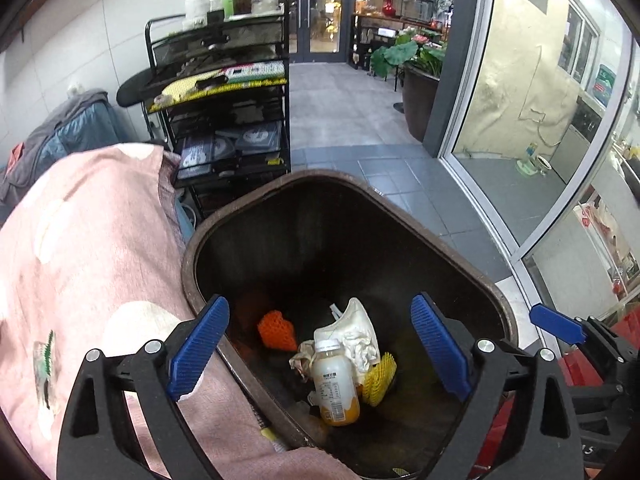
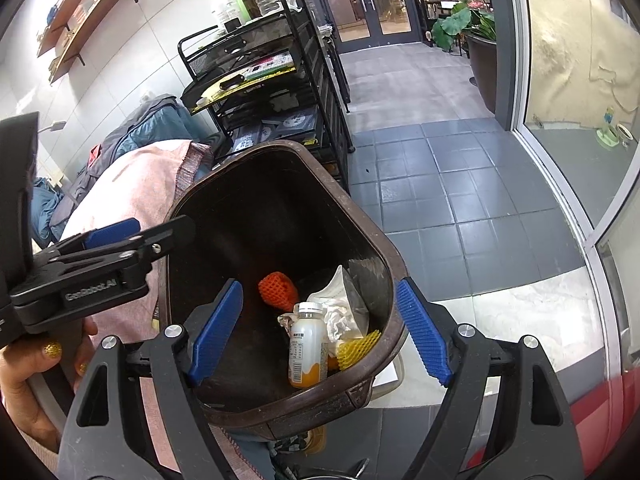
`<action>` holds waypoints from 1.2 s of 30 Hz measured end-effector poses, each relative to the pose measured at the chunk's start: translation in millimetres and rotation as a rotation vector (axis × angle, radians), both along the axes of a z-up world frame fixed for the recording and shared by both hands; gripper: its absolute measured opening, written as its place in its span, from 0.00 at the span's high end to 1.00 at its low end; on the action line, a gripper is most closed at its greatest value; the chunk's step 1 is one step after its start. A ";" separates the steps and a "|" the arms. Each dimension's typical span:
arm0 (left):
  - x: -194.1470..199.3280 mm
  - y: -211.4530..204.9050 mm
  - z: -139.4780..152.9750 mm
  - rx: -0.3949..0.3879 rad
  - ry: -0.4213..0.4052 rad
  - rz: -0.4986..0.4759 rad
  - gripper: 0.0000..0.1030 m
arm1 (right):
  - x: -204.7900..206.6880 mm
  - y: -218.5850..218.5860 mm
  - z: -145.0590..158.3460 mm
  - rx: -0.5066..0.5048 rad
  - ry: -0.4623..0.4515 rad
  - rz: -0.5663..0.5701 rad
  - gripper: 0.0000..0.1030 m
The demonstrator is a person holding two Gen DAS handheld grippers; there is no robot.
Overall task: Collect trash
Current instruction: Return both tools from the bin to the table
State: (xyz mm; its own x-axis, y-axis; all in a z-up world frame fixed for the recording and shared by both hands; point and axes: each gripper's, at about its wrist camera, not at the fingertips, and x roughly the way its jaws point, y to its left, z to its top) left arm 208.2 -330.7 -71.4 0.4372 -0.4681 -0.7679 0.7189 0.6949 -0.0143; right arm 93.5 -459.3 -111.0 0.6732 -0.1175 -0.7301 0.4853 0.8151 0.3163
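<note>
Both tongs, left (image 1: 320,348) and right (image 2: 318,330), hang spread wide and empty right over the brown bin (image 1: 400,208), presumably for a clean drop, and the juice bottle (image 1: 335,384) lies at its bottom beside 2 foam nets and crumpled paper (image 1: 352,332).

One brown trash bin (image 1: 192,264) holds one plastic bottle (image 1: 335,384) with an orange remnant, two foam fruit nets, one orange (image 1: 276,330) and one yellow (image 1: 380,378), and one clump of crumpled white paper (image 1: 356,332).
</note>
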 end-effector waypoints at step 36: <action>0.1 271.4 54.6 -0.084 -0.250 0.373 0.06 | 102.3 170.6 62.5 -0.002 -0.070 0.519 0.16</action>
State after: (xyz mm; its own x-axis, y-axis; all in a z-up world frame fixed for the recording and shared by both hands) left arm 208.3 -59.3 -16.7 0.7548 -0.3000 -0.5833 0.4084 0.9108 0.0601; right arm 195.7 -288.7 -48.5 0.6902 0.2429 -0.6816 -0.0046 0.9434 0.3315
